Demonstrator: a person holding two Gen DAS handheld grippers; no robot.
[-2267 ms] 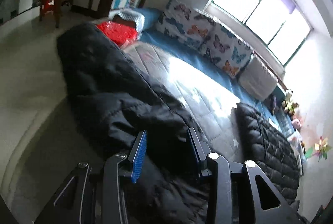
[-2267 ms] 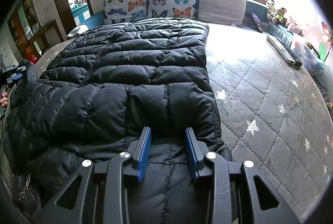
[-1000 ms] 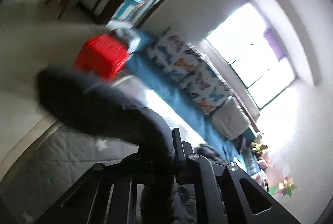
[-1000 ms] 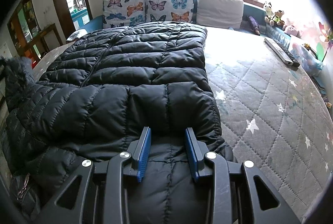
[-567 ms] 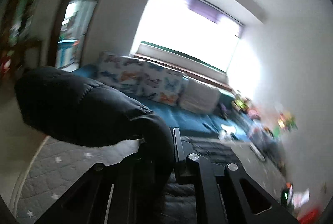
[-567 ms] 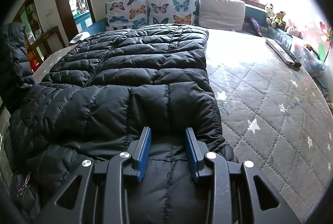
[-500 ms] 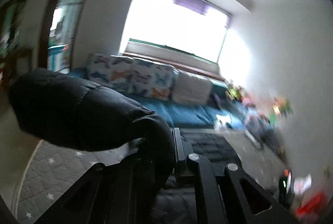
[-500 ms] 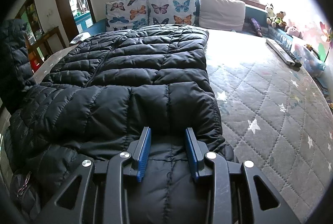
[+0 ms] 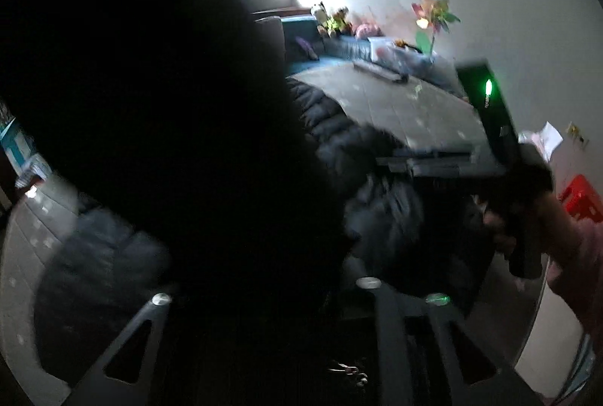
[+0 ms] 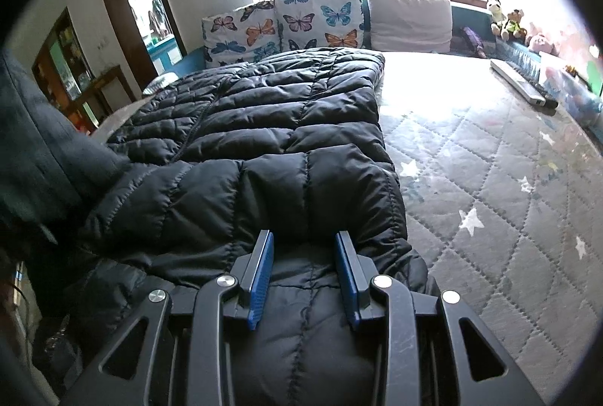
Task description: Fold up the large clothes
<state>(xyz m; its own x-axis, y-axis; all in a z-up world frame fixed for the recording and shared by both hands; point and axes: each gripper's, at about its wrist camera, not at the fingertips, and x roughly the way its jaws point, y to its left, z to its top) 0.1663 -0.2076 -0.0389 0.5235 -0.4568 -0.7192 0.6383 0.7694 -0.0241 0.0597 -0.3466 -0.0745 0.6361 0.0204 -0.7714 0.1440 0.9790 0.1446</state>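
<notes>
**Sleeve swung across, left jaws letting go**

Since a second ago the left gripper [image 9: 264,293] has carried the jacket's sleeve [image 9: 169,104] from the floor side of the bed right over toward the right gripper, and the dark padded cloth now fills most of its view, hanging directly ahead of it and to its left. Its jaws are opening; the fingers are lost in the black fabric, so I cannot tell whether the pads still press on the sleeve.

The right gripper [image 10: 303,278] has not stirred. Its blue pads [image 10: 260,274] stand partly apart with a fold of the black puffer jacket [image 10: 264,127] bulging between them, and they look to be pinching that near edge. The jacket lies flat on the grey star-quilted mattress [image 10: 490,198], its long axis running straight away from this gripper toward the butterfly cushions [image 10: 286,25] under the window, far end pointing at them. The lifted sleeve shows at this gripper's far left.

From the left gripper, a hand [image 9: 505,229] in a pink sleeve [image 9: 576,255] holds the right gripper's handle, ahead and to the right.
</notes>
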